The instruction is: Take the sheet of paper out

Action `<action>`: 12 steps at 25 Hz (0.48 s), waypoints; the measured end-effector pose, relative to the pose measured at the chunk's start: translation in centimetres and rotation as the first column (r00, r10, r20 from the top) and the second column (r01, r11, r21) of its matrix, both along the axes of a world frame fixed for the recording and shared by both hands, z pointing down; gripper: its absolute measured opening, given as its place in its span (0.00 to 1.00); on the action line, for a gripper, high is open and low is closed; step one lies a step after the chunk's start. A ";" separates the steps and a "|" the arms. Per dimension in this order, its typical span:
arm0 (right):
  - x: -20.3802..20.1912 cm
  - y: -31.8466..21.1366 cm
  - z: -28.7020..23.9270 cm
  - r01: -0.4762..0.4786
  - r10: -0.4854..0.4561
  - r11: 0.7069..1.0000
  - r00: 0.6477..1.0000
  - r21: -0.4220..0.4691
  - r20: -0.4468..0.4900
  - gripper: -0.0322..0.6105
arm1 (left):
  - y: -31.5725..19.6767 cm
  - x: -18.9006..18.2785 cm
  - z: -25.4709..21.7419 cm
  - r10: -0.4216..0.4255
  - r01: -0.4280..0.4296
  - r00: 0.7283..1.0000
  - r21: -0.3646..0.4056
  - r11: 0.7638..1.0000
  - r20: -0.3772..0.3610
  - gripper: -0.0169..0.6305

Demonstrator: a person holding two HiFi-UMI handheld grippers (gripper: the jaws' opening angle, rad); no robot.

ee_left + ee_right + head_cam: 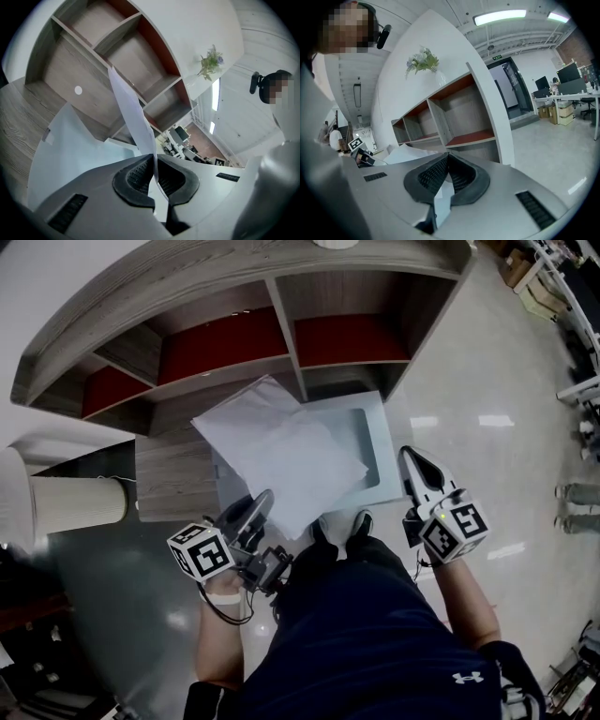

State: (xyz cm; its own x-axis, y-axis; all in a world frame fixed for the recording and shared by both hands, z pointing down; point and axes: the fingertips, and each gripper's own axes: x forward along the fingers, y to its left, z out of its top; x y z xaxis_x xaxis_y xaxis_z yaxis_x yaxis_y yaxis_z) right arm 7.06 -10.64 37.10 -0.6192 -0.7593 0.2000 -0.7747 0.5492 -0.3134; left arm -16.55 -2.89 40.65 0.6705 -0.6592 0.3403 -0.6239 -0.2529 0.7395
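Glossy grey floor [469,381] runs around a curved shelf unit [286,324] of pale wood with red back panels, and a small potted plant [423,60] stands on its top. A low wooden desk [173,479] sits in front of the shelf unit and carries a pale blue flat cover [370,442] with a rectangular recess in it. A cream ribbed cylinder [75,504] stands off to the left of the desk.

The sheet of paper [281,456] is held up in front of the shelf unit and spreads over the left part of the pale blue cover. Whether it touches the cover cannot be told. The left tongs [255,512] are clamped on the sheet's near lower edge. In the left gripper view the sheet shows edge-on, pinched between the dark pads [136,176] and rising from them toward the shelves, with the cover lying to its left.

The right tongs [411,460] hang to the right of the cover, apart from the sheet. Their jaws are closed tip to tip with nothing between them. The marker cubes [200,552] ride on the tongs, just above the person's hands.
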 end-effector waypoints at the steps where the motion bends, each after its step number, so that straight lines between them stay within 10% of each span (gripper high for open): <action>1: 0.1 0.0 -0.5 -0.002 0.002 1.000 1.000 0.009 0.001 0.07 | 0.3 0.3 -0.5 0.009 -0.009 1.000 0.008 1.000 0.000 0.05; 12: 1.9 0.3 -3.6 -0.025 0.023 0.997 0.999 0.079 0.025 0.07 | 3.4 5.3 -4.8 0.182 -0.202 0.975 0.172 0.964 0.126 0.05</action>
